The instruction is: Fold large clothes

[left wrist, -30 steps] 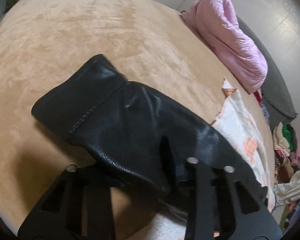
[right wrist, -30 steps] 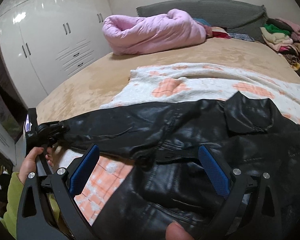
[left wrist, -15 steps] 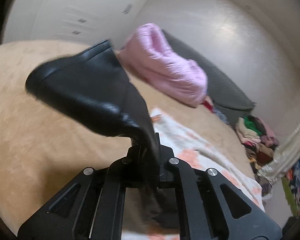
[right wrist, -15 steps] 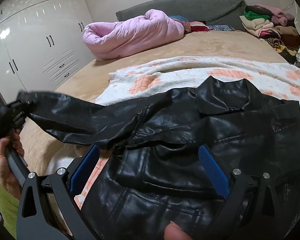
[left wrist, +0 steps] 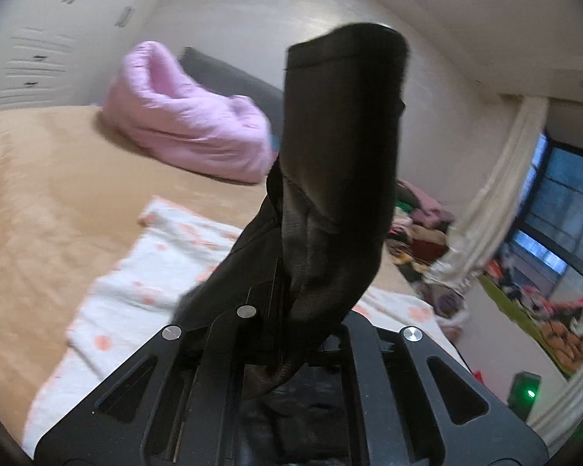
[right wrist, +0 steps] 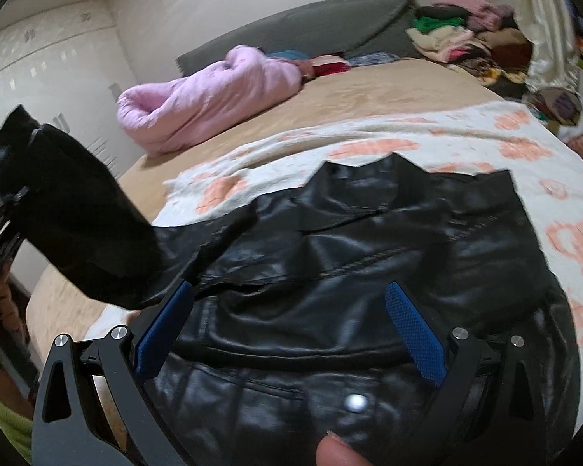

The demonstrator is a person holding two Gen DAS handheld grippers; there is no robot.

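Observation:
A black leather jacket [right wrist: 369, 256] lies spread on a white blanket with orange patches [right wrist: 486, 143] on the bed. My left gripper [left wrist: 280, 310] is shut on the jacket's sleeve [left wrist: 338, 163], which stands up in front of the lens, cuff on top. In the right wrist view the raised sleeve [right wrist: 70, 209] arcs up at the left. My right gripper [right wrist: 287, 326] is open, its blue pads [right wrist: 416, 338] on either side of the jacket's lower front, just above it.
A rolled pink duvet [right wrist: 210, 93] and a grey headboard cushion [right wrist: 311, 23] lie at the bed's far end. A pile of mixed clothes [right wrist: 466, 39] sits at the far right. The tan bedsheet [left wrist: 39, 178] stretches left of the blanket. White wardrobes [left wrist: 31, 50] stand behind.
My left gripper closed on the sleeve, lifted it off the bed and swung it up and over toward the jacket body. My right gripper stayed open over the jacket, shifting slightly.

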